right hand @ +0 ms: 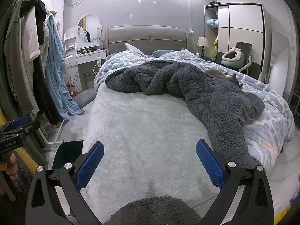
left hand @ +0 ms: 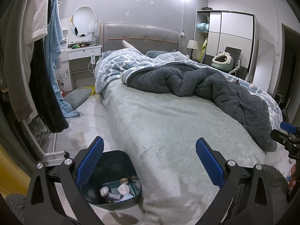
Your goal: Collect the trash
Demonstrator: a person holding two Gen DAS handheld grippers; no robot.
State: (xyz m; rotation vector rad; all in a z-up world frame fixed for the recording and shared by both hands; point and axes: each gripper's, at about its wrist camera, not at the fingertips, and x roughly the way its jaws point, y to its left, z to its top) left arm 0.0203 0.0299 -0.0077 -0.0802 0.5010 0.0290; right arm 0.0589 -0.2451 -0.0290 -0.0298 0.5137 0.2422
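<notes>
Bin (left hand: pixel 120 161) half hidden behind the left tongs (left hand: pixel 150 164), its crumpled trash (left hand: pixel 120 189) hard to identify.
Both left and right tongs (right hand: pixel 150 164) gape wide over the bed (left hand: pixel 168 131), holding nothing.

The left gripper (left hand: pixel 149 161) hangs with its blue-padded jaws spread wide and nothing between them, over the foot of the bed (left hand: pixel 168 131). On the floor, touching the bed's near left corner, stands a dark bin (left hand: pixel 112 178) with crumpled tissues and wrappers inside. The right gripper (left hand: pixel 286 136) shows at the bed's far right edge
</notes>
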